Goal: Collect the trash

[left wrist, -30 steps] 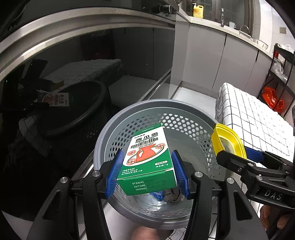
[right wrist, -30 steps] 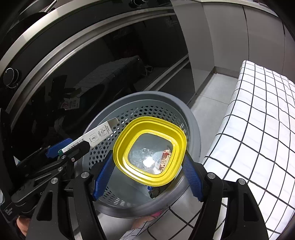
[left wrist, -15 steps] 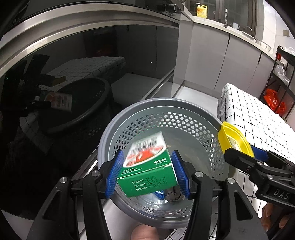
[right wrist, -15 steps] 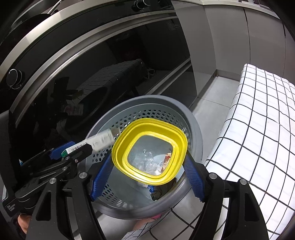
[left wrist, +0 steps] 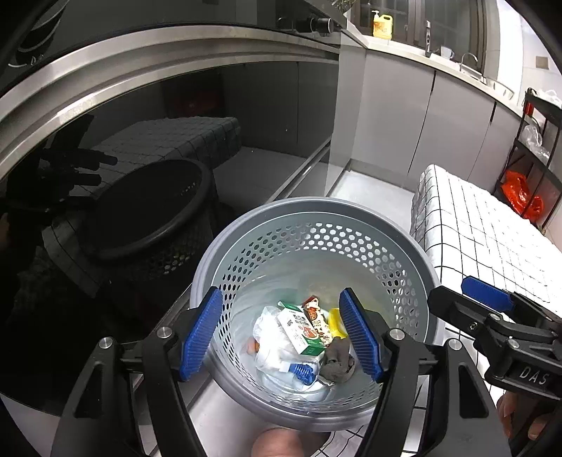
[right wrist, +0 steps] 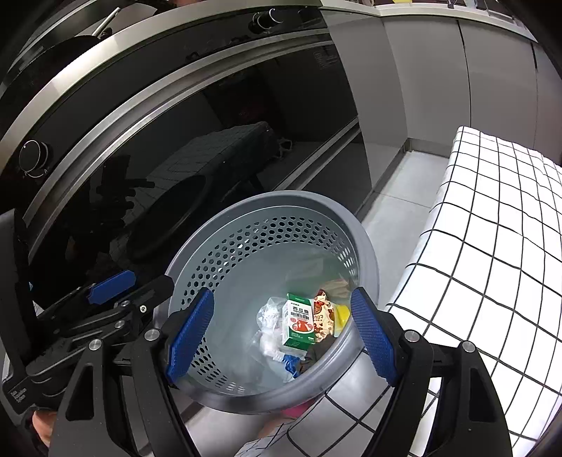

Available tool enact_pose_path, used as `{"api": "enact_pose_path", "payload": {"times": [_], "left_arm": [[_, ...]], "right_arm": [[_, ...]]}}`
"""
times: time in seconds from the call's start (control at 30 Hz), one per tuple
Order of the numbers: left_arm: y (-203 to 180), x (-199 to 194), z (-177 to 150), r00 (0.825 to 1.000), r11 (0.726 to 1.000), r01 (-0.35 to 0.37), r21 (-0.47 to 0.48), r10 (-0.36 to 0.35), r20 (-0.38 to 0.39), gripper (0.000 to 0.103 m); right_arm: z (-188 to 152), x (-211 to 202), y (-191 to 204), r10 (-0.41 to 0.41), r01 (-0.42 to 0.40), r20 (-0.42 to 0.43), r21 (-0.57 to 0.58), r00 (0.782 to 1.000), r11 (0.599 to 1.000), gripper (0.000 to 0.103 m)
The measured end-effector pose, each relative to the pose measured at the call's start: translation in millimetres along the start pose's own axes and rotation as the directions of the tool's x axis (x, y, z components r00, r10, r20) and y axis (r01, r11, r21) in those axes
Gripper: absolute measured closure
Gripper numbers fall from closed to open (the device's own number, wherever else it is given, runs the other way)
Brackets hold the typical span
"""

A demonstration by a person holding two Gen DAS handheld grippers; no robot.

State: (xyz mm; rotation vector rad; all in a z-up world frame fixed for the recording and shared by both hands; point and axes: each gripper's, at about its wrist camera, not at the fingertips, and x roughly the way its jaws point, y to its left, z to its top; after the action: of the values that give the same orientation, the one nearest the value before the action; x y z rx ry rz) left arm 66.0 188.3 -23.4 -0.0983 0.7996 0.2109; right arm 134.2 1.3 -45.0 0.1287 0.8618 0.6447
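Both tools hang over the grey perforated bin (left wrist: pixel 368 246), and both have just been opening: the left tool (left wrist: pixel 281 334) and the right tool (right wrist: pixel 281 334) now stand spread with nothing between their blue pads. Below, the green carton (left wrist: pixel 300 330) and the yellow lid (right wrist: pixel 341 316) lie among crumpled wrappers on the bin's bottom. A dark glass oven door (right wrist: pixel 210 123) stands behind, a checked cloth (right wrist: pixel 491 228) beside it.

I see a glossy black oven door (right wrist: pixel 196 116) with steel trim, a white black-gridded cloth (right wrist: pixel 491 246) covering a surface, and a yellow detergent jug (left wrist: pixel 383 25) on the grey countertop (left wrist: pixel 414 47).
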Motion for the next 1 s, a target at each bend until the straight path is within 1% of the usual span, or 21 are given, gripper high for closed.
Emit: {"api": "enact_pose_path", "payload": {"times": [0.27, 0.37, 0.57, 0.77, 1.0], "left_arm": [[-3, -5, 0, 1.0, 1.0, -0.018, 0.003, 0.018, 0.011, 0.032], [-1, -10, 1, 0.999, 1.0, -0.028, 0.001, 0.028, 0.025, 0.028], [-1, -19, 1, 0.998, 0.999, -0.043, 0.005, 0.043, 0.043, 0.027], [-5, -24, 2, 0.997, 0.999, -0.054, 0.009, 0.053, 0.057, 0.022], [-8, -30, 3, 0.995, 0.998, -0.066, 0.002, 0.065, 0.073, 0.011]], "right_arm": [[-2, -10, -4, -0.027, 0.027, 0.019, 0.009, 0.999, 1.0, 0.026], [-2, -16, -6, -0.032, 0.032, 0.035, 0.02, 0.999, 0.999, 0.026], [0, -26, -8, -0.05, 0.049, 0.06, 0.021, 0.997, 0.999, 0.026], [1, -31, -6, -0.065, 0.065, 0.073, 0.008, 0.995, 0.998, 0.026], [2, -37, -6, -0.092, 0.092, 0.089, 0.002, 0.992, 0.996, 0.026]]}}
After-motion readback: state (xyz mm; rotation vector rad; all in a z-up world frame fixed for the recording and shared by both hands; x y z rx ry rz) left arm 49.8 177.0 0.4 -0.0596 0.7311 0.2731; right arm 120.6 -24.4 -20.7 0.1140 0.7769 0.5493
